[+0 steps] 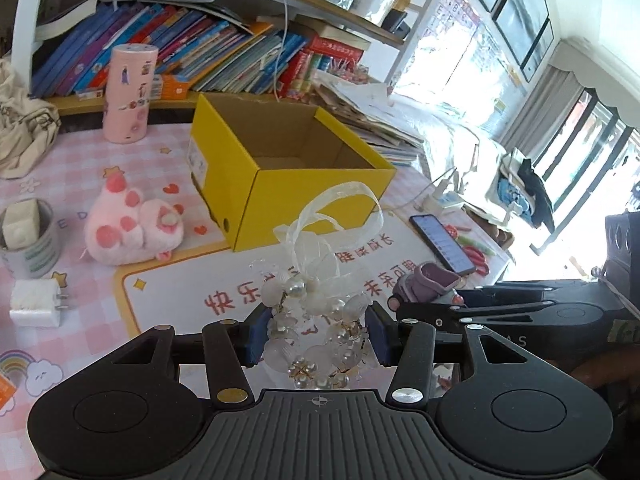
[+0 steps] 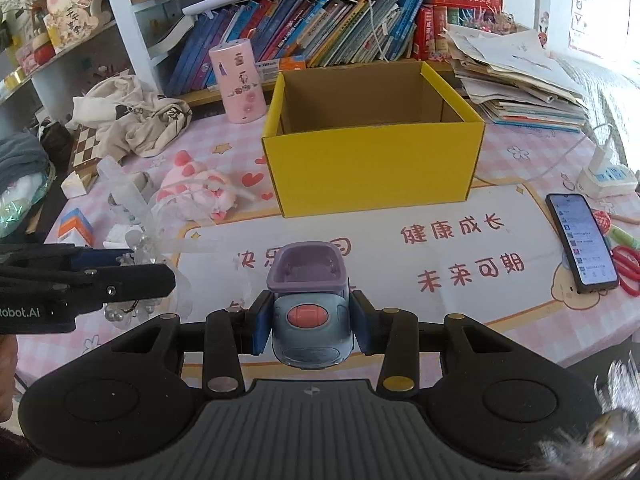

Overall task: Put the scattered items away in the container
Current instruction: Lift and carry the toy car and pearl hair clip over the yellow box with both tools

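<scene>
Left gripper [image 1: 316, 332]: jaws are closed on a pearl-and-crystal hair ornament [image 1: 316, 320], whose sheer ribbon loop [image 1: 340, 208] is raised toward the box. The ornament is held above the printed mat [image 1: 168, 300].

Right gripper [image 2: 308, 320]: jaws are clamped on the sides of a blue-grey toy car [image 2: 308, 332] with a lilac open seat and a coral oval button. It is held above the mat, near of the box.

Yellow cardboard box [image 2: 372, 168]: stands open-topped at the far middle of the surface [image 2: 520, 160]; nothing is seen inside.

Pink plush toy [image 1: 132, 224]: lies on the surface, left of the box and apart from it.

White charger plug [image 1: 38, 304]: lies at the near left.

Pink cylinder [image 1: 128, 94]: stands upright, far left of the box.

Smartphone [image 2: 582, 240]: lies screen-up at the right, with red scissors [image 2: 628, 264] just beside it.
</scene>
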Demonstrator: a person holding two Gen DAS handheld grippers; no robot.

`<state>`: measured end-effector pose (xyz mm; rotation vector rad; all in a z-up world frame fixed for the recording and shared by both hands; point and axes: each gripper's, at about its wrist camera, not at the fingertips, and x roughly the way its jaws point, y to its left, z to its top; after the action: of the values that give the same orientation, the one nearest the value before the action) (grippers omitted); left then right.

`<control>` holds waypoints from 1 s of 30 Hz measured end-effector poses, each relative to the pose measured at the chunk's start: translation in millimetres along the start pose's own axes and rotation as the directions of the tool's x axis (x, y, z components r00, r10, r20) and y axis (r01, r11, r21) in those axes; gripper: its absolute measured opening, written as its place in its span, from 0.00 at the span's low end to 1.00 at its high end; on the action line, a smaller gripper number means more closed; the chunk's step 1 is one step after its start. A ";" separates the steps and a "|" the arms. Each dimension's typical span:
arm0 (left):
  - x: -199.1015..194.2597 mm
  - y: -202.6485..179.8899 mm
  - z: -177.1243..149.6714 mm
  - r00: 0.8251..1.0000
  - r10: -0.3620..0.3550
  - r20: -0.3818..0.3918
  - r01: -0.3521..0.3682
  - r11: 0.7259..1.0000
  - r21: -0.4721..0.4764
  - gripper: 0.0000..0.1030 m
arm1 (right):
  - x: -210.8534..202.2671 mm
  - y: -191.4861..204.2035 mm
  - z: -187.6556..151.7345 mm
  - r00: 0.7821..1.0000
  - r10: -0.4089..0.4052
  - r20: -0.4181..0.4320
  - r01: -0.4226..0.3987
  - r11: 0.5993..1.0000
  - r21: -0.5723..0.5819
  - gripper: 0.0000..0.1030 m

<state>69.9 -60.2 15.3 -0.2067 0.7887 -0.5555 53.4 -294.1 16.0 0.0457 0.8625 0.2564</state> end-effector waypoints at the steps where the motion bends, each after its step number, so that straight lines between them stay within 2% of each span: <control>1: 1.5 -2.0 -0.2 1.000 -0.002 -0.001 0.002 1.000 0.003 0.48 | -0.5 -2.1 -1.0 1.000 0.000 -0.001 0.000 1.000 0.001 0.37; 5: 9.3 -13.2 -2.8 1.000 -0.010 -0.017 0.011 1.000 0.020 0.48 | 1.1 -12.8 -4.9 1.000 0.011 -0.011 -0.011 1.000 0.003 0.37; 9: 10.5 -22.6 -1.6 1.000 0.025 -0.015 -0.024 0.999 0.034 0.48 | 4.7 -22.8 -2.1 0.999 0.041 -0.019 -0.041 0.999 0.012 0.37; 13: 11.1 -26.4 3.7 0.998 0.068 0.009 -0.068 0.998 0.011 0.48 | 6.9 -26.4 8.0 0.997 0.072 -0.009 -0.072 0.997 -0.038 0.37; 16: 17.0 -34.4 7.8 0.997 0.072 0.013 -0.072 0.997 0.014 0.48 | 7.9 -32.2 15.7 0.996 0.087 -0.004 -0.087 0.994 -0.069 0.37; 22: 36.6 -53.8 21.0 0.997 0.080 0.018 -0.081 0.995 0.051 0.48 | 8.3 -55.6 31.8 0.996 0.092 0.017 -0.090 0.992 -0.087 0.37; 30: 65.3 -71.3 39.5 0.997 0.077 0.022 -0.078 0.994 0.071 0.48 | 8.7 -92.0 47.5 0.997 0.059 0.056 -0.054 0.995 -0.084 0.37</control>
<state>107.4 -156.6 29.4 -0.1149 0.7539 -0.5066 113.6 -378.1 27.3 0.0005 0.7925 0.3423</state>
